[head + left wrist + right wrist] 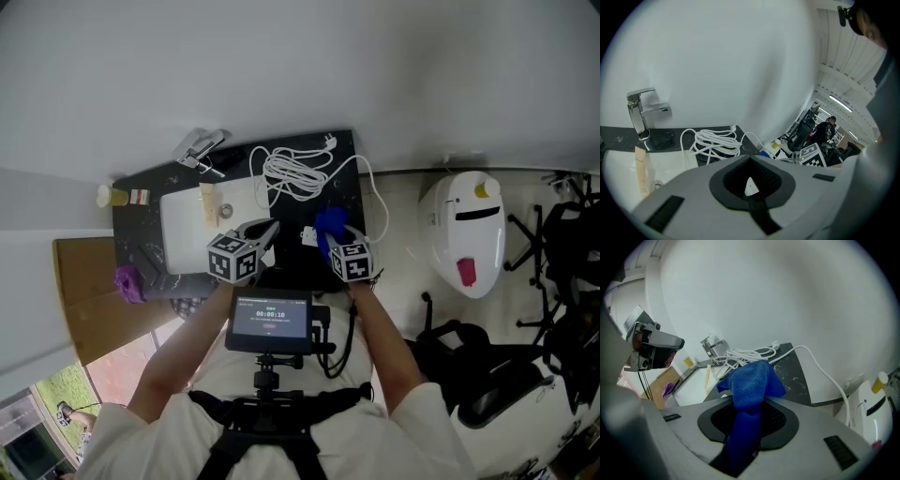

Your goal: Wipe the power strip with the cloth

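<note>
A blue cloth (328, 223) hangs from my right gripper (331, 232), which is shut on it above the right part of the dark counter (342, 202). In the right gripper view the cloth (750, 385) bunches up out of the jaws. The white power cord (295, 173) lies coiled at the back of the counter, its plug (330, 141) by the wall. One strand loops off the right edge. The strip's body is not clearly visible. My left gripper (265, 231) hovers at the sink's right rim, jaws together and empty. The coil (715, 140) shows ahead of it.
A white sink (183, 220) with a chrome faucet (202, 148) fills the counter's left, a pale stick (207, 202) lying in it. A yellow cup (111, 196) stands far left. A white appliance (464, 230) and black chairs (553, 244) are on the right.
</note>
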Demonstrator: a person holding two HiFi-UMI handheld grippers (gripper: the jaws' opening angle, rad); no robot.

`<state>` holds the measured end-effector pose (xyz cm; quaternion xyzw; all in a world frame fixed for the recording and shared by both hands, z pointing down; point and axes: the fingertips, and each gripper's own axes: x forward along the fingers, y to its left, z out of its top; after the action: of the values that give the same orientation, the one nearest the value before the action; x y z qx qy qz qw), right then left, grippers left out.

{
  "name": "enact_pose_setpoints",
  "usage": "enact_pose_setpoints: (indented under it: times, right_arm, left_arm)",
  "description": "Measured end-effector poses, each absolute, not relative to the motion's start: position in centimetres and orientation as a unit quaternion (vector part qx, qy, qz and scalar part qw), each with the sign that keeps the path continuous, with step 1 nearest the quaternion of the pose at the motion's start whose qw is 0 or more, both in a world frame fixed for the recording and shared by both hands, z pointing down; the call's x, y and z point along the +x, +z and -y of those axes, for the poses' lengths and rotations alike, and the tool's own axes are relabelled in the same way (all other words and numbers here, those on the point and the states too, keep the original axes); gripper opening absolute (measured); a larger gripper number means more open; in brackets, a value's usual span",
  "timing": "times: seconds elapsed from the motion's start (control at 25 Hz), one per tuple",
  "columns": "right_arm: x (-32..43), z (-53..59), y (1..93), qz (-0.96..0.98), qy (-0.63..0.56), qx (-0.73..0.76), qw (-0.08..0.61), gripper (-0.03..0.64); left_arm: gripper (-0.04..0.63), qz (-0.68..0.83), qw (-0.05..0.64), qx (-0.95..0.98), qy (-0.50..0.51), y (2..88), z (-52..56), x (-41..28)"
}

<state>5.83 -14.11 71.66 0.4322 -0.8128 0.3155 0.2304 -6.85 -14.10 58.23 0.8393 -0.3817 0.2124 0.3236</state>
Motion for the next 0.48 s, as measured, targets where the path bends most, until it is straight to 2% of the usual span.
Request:
enact_pose_setpoints:
  times: [0.48]
  right_arm:
    - [7.1, 14.3, 71.7, 0.809, 0.317, 0.44, 0.228, 0.106]
  left_arm:
    - [0.002, 0.373, 0.325, 0.842, 0.215, 58.6, 14.7, -5.7]
